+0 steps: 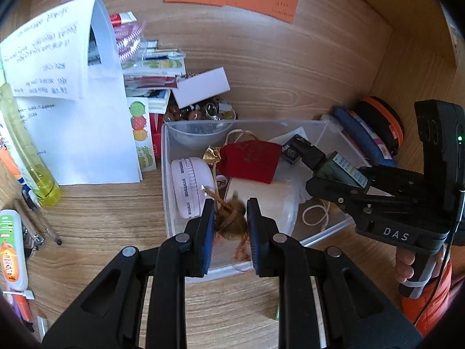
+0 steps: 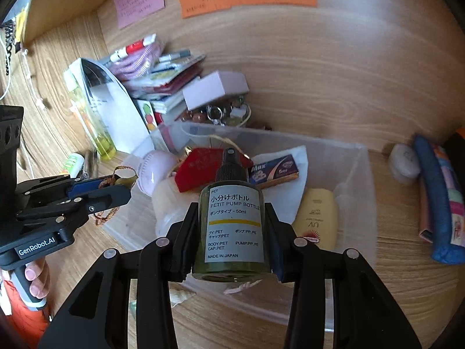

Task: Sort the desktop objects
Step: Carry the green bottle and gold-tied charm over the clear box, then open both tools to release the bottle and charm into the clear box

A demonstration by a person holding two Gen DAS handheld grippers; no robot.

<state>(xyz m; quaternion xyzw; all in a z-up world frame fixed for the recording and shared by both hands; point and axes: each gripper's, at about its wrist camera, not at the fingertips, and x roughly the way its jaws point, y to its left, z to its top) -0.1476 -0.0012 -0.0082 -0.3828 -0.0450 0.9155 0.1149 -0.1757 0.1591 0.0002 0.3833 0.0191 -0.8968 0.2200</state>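
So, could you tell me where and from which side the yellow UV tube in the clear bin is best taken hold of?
Grip the yellow UV tube across its flat body, coming from above. It lies flat in the clear bin beside the wall, with its broad face up, so the jaws would probably have to straddle its long edges.

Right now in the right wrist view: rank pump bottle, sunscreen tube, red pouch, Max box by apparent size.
1. Pump bottle, inflated by nearness to the camera.
2. Sunscreen tube.
3. Red pouch, partly hidden behind the bottle, so unsure against the tube.
4. Max box.
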